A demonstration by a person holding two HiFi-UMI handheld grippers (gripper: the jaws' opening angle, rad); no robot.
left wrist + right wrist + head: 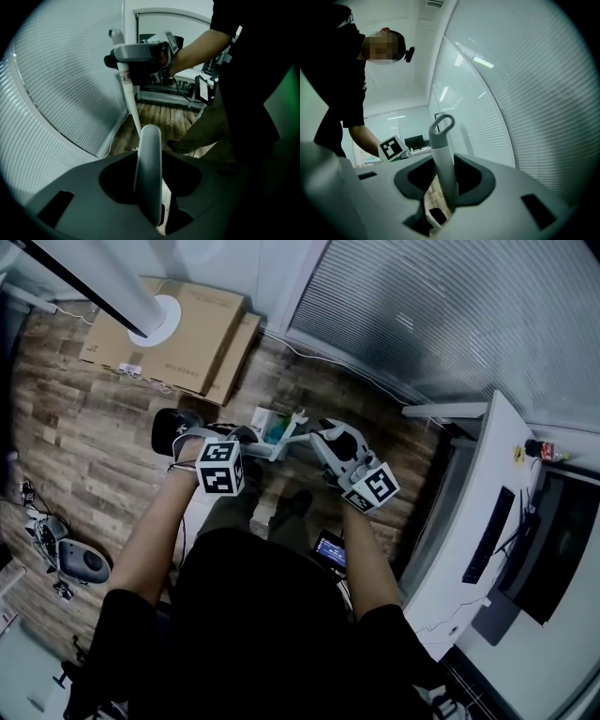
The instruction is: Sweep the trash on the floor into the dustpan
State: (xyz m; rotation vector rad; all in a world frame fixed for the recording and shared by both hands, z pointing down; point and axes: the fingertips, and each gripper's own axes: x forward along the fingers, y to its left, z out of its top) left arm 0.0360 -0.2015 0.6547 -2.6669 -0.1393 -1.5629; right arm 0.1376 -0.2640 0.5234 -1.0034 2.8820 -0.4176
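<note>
Nearest, at waist height before the person's dark clothing: left gripper [246, 441]. Fingers narrowed and pressed on a pale round-ended handle [148, 168], standing up between them. Just to its right: right gripper [323, 439]. Fingers likewise closed, on a slimmer grey looped handle [442, 154], hanging loop at the top. Both tools thus gripped. Could not assign either handle to broom or dustpan, with neither brush head nor pan shown plainly in any view.

Noted just beyond the grippers, on the wood-plank floor [84, 418]: a small pale thing [275, 425] with a teal patch. Possibly the dustpan, but too small to confirm. To its left, a dark rounded shape [172, 430], not identified. Found no loose trash on the planks in view.

Recorded farther off: flat cardboard boxes [178, 329] by the wall, a white post [103, 277] ending in a round disc over them, slatted blinds [441, 315], and at the right a white desk [473, 512] bearing a keyboard [488, 534].

Progress, as a judgement: tools in hand but carried at waist height with the person upright, so apparently no stroke under way. Confirmed nothing as swept into the pan. Could not settle whether sweeping was yet to begin or already over. Left to do, given any litter out of sight: lower both tools, rest the pan's lip on the planks, brush the litter in.
</note>
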